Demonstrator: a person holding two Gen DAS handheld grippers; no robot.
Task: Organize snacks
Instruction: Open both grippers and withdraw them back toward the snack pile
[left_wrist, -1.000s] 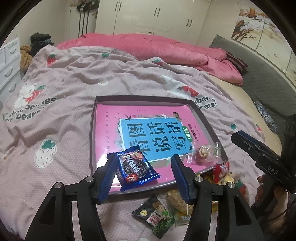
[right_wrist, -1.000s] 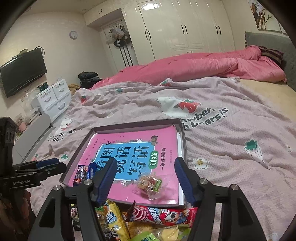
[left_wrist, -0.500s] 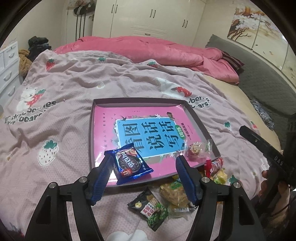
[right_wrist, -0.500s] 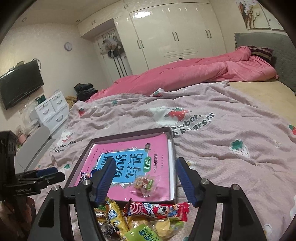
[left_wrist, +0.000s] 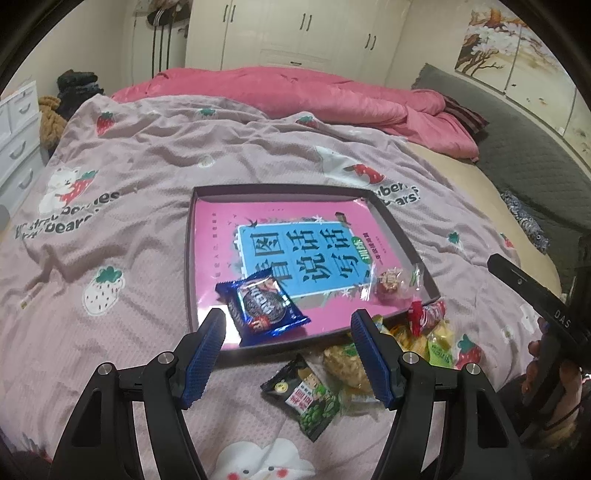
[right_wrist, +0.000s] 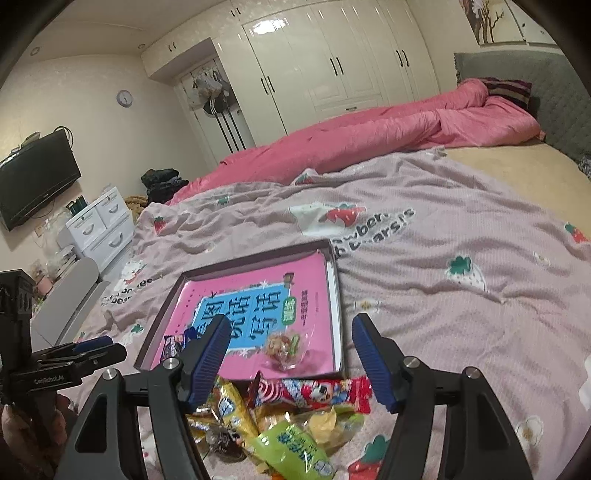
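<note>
A bedroom: white wardrobes, a pink duvet, and a bed spread with a bedsheet (left_wrist: 155, 206) printed with strawberries and "Strawberries Bears!". On it lies a shallow tray (left_wrist: 189, 258) holding a pink workbook (left_wrist: 303, 258) with large Chinese characters on blue. In the tray's near left sits a blue Oreo packet (left_wrist: 263, 303); near right, a clear-wrapped candy (left_wrist: 392, 283). Just outside the near rim lies the snack pile (right_wrist: 280, 410), including a green pea packet (left_wrist: 308, 400). The left claw (left_wrist: 286, 345) has just been opening and stands released, empty, just short of the Oreo. The right claw (right_wrist: 291, 354) hovers released over the pile; its body reads "DAS".
</note>
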